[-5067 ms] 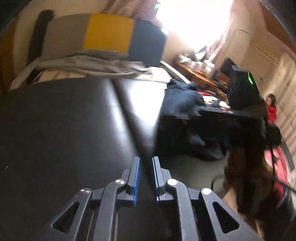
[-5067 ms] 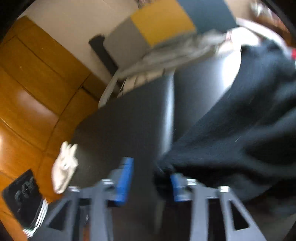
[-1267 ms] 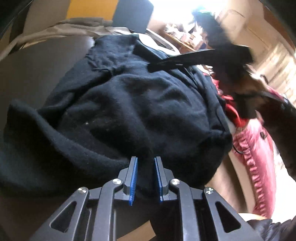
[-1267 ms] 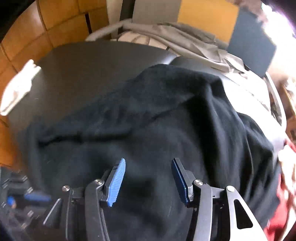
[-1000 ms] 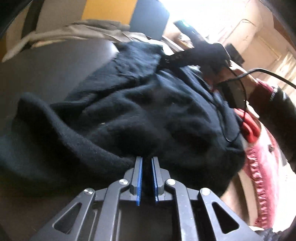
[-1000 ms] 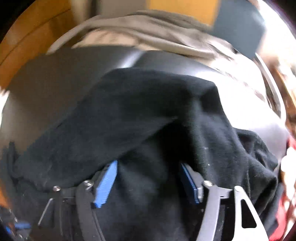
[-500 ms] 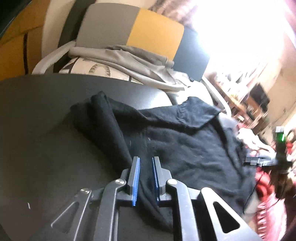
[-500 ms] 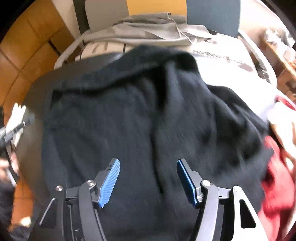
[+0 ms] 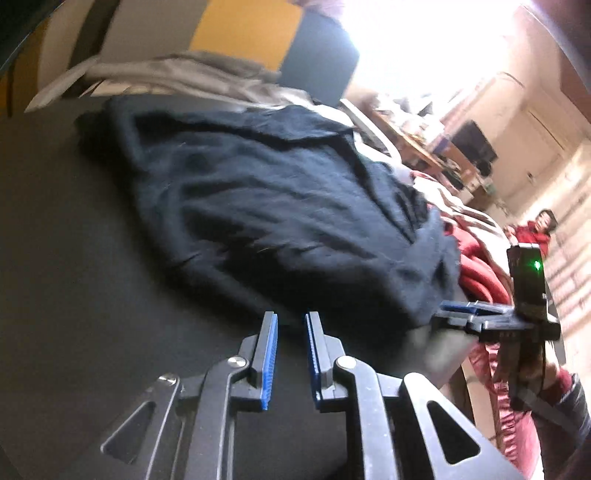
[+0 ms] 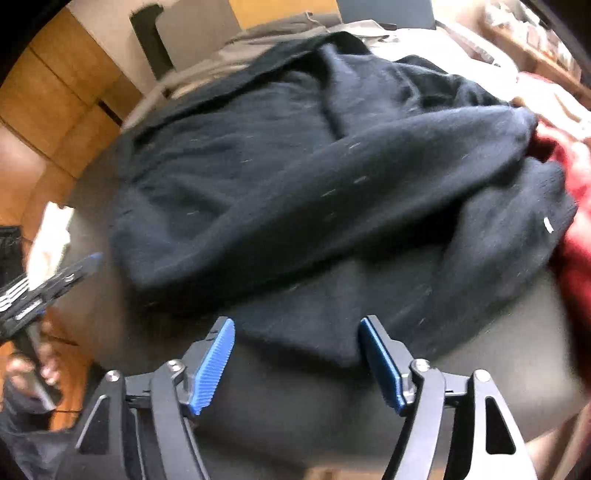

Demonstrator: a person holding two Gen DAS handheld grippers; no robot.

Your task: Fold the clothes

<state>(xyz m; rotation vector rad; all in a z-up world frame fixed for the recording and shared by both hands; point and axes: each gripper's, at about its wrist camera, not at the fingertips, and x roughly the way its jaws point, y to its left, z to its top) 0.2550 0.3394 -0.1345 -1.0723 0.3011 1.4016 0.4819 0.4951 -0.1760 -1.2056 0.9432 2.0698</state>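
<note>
A black sweater (image 9: 280,206) lies spread and rumpled on the dark table (image 9: 74,295). My left gripper (image 9: 291,317) hovers over bare table just short of the sweater's near edge. Its jaws are a narrow gap apart with nothing between them. In the right wrist view the sweater (image 10: 314,177) fills the middle. My right gripper (image 10: 295,325) is over its near hem with jaws wide and opening; a corner of the hem lies between the pads, unpressed. The right gripper (image 9: 458,306) also shows at the sweater's right edge, and the left gripper (image 10: 86,264) at the table's left.
Red cloth (image 10: 572,240) is heaped against the sweater's right side. A grey garment (image 9: 177,74) lies on a chair with a grey, yellow and dark back (image 9: 240,33) behind the table. A white cloth (image 10: 51,236) sits off the left edge. A person in red (image 9: 535,229) is far back.
The left gripper has drawn back off the sweater's fold and now sits over bare table. The right gripper has slid across to the near hem, and the sweater lies flatter.
</note>
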